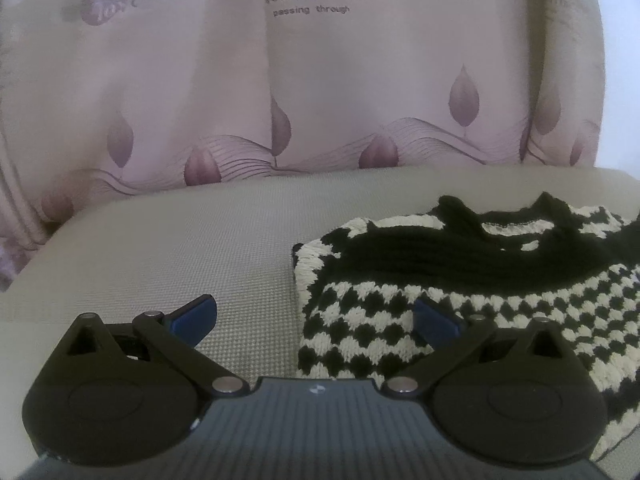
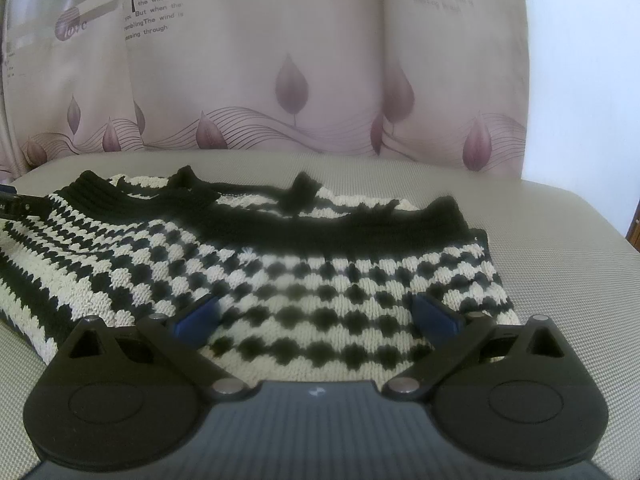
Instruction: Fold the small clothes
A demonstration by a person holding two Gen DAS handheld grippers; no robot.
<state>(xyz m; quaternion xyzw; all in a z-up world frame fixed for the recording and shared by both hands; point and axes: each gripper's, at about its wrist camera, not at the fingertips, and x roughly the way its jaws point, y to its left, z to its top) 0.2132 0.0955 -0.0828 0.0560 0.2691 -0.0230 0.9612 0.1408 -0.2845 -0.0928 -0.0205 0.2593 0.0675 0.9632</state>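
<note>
left tool (image 1: 316, 322) wide open, holds nothing, straddling knit garment (image 1: 460, 304)'s left edge | right tool (image 2: 316, 316) wide open, empty, over garment (image 2: 256, 264)'s near hem, likely nearer its middle | garment lies flat, long axis left-right, toward the cushion (image 1: 180, 248)'s back edge | chunky black-cream check knit, ribbed black trim; woven beige cushion

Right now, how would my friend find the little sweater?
Look at the grey woven cushion in front of the pink leaf-print curtain. The knitted sweater lies flat on it. It alone has black-and-cream checks, with black ribbed edging.
</note>
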